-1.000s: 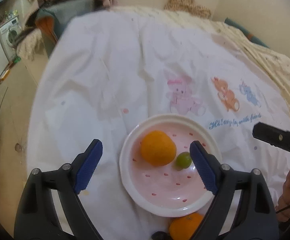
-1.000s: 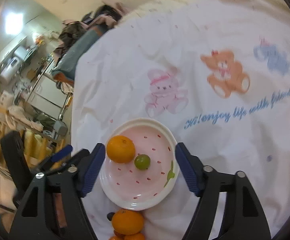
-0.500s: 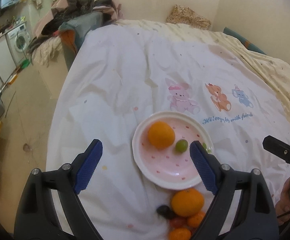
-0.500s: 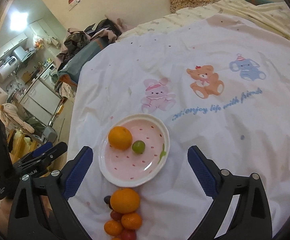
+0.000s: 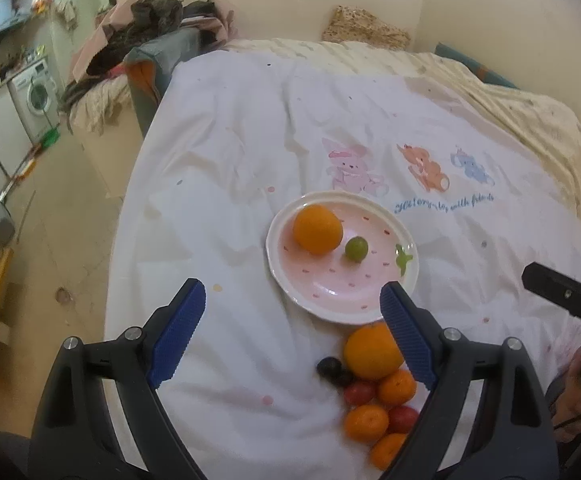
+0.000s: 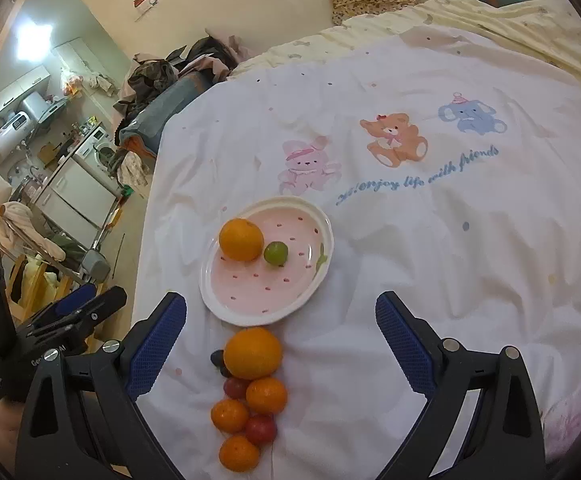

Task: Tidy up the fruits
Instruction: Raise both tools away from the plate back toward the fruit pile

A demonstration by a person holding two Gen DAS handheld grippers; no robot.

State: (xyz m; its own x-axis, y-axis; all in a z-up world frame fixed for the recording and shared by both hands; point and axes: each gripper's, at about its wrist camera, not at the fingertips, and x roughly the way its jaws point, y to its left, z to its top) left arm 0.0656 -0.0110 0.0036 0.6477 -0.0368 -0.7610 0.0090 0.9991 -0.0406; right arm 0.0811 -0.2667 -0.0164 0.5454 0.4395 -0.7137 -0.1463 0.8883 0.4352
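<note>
Rumpled cotton sheet (image 6: pixel 430 264); glossy scalloped plate (image 6: pixel 314 216) (round orange (image 6: pixel 241 239) aboard).

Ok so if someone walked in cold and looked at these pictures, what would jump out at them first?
Probably the pink plate on the white cartoon bedsheet, holding a large orange with a green grape beside it. Just below the plate lies a loose cluster of fruit on the sheet: another big orange, small oranges, red and dark pieces. Both the left gripper and the right gripper hover with jaws open, holding nothing.
</note>
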